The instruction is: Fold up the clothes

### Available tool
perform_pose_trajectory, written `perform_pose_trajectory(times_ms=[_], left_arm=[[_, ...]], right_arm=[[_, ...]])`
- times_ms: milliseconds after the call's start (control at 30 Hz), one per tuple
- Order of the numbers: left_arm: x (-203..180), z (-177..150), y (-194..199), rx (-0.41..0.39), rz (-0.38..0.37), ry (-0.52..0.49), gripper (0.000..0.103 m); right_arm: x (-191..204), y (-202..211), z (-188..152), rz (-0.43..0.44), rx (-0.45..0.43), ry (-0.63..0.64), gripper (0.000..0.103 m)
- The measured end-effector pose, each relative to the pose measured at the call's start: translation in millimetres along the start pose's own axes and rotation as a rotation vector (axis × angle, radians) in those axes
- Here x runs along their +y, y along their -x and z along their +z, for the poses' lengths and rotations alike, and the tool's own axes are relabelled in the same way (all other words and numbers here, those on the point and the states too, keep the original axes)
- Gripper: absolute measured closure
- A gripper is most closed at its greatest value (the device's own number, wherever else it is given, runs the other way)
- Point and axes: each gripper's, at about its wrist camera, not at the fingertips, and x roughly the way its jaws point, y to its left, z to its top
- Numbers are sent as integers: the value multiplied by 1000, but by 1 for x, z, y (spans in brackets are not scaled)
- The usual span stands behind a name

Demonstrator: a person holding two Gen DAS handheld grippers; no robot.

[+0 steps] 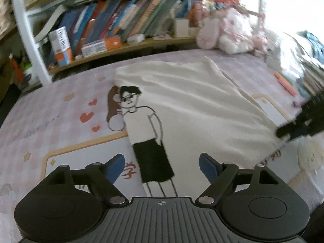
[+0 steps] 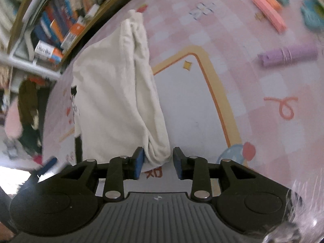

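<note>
The left tool stands wide open, with nothing between its blue pads. Under it and just ahead lies the shirt, a cream-white one folded along its length, flat on the pink checked mat. The printed side faces up here: a cartoon figure with black hair, dark glasses and black shorts runs along the shirt's left edge, and its thin legs reach down toward the tool body.

The right tool is partly open. A bunched corner of the shirt sits between its two pads; the cloth lies close against the left pad, while a clear gap shows before the right one, so the pads do not press on it. In the left wrist view this same tool appears blurred at the shirt's right corner.

From the right wrist view the shirt stretches away as a long, narrow, wrinkled band toward the far edge of the mat. To its right the mat shows a white panel with a yellow border. Farther out lie a purple roll and some pink and orange bars, well apart from the shirt.

Behind the mat a low shelf holds leaning books, and soft pink toys sit at the mat's far right.
</note>
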Motion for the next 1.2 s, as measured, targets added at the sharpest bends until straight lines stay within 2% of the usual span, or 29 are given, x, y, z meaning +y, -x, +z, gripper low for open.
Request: perform_pose_trajectory(times_ms=[100,233,300,400,633,900,1000,1200], left_arm=[[-7,-3,3,-9,-11,-27,20],[-18,-7,7,-48,-23,-58,20],[-24,-11,7,-68,-12,-93,20],[-34,-17,7,-95,-11,-150,18],[-52,-26,-1,-116,6,-245,17],[-72,-30,-21,-173,74,-391,13],[-77,-29,-29,-181,90,-412,11],[-75,-26,-34,-189,85,-388,7]], right_arm=[[-5,-3,3,36,5,-59,73],[-2,-8,6,45,14,-62,73],[0,-10,8,32,21,-41,82],[4,-10,8,17,23,-2,88],[16,13,13,170,-12,-41,91],[47,24,24,239,-37,-23,92],[51,24,24,235,-37,-12,92],[50,25,25,227,-43,-20,92]])
